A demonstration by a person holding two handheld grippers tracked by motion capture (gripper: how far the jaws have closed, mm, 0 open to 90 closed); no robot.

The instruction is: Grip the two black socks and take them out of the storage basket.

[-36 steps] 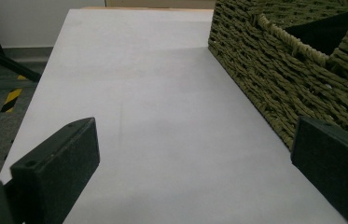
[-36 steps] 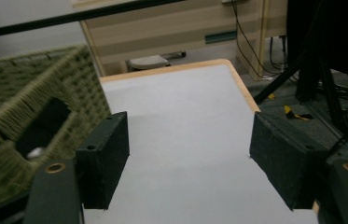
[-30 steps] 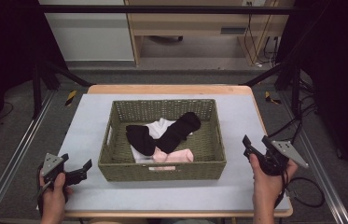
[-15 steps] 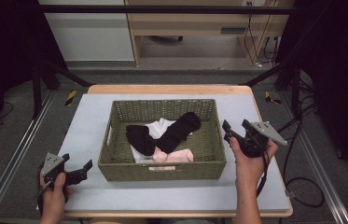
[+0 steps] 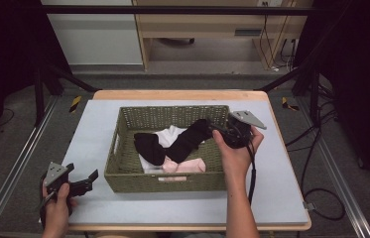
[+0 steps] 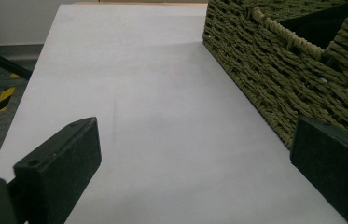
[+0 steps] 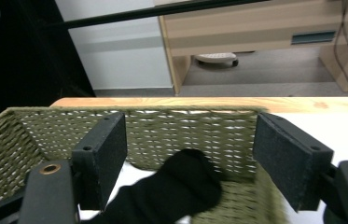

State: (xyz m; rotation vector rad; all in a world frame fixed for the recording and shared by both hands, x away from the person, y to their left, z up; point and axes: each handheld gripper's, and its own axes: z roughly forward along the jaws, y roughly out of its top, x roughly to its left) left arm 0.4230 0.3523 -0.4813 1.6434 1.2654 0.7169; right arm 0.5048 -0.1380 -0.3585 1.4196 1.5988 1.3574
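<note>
An olive woven basket stands mid-table holding socks: a long black sock, a second black sock, a white one and a pink one. My right gripper hovers over the basket's right rim, open, jaws pointing at the long black sock's end. In the right gripper view the right gripper is wide apart above that black sock, not touching it. My left gripper rests open at the table's near left; in its own view the left gripper holds nothing beside the basket.
A pale grey mat covers the wooden table. Bare mat lies on both sides of the basket. A wooden cabinet stands beyond the table, cables lie on the floor at right, and dark frame bars flank the table.
My right gripper has travelled from the table's right edge leftward and a little up, to above the basket's right rim, still open. The left gripper has stayed put.
</note>
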